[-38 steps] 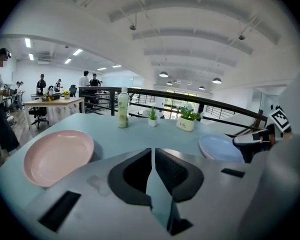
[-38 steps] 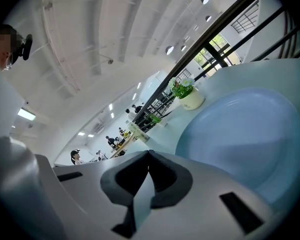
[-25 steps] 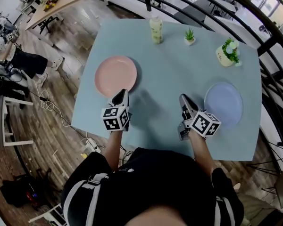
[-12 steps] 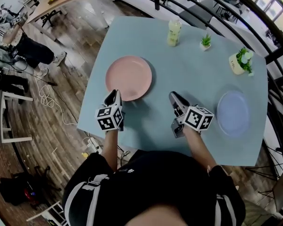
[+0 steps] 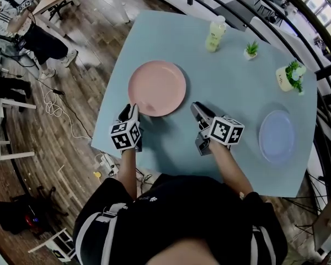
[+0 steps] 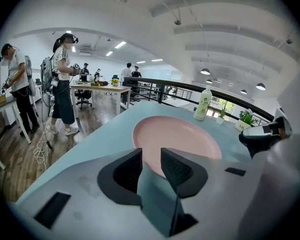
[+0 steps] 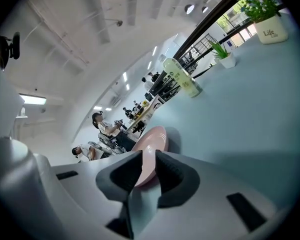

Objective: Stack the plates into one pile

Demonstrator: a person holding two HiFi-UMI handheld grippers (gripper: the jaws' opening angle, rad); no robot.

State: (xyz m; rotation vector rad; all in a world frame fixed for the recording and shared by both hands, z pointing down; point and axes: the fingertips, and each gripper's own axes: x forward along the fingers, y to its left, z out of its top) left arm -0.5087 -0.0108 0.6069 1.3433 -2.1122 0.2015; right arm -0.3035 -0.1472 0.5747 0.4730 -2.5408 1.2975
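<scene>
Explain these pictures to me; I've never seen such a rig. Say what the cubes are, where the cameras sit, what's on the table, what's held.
A person holds a two-jaw gripper in each hand; the marker cubes are part of them. One picture looks down from a head camera; the others look along each gripper's jaws. The table carries a pink plate, a blue plate, a bottle, a small potted plant and a white flowerpot. The left gripper points at the pink plate's near rim; its jaws have just been opening and grip nothing. The right gripper, jaws slightly apart, is beside that plate, also empty.
</scene>
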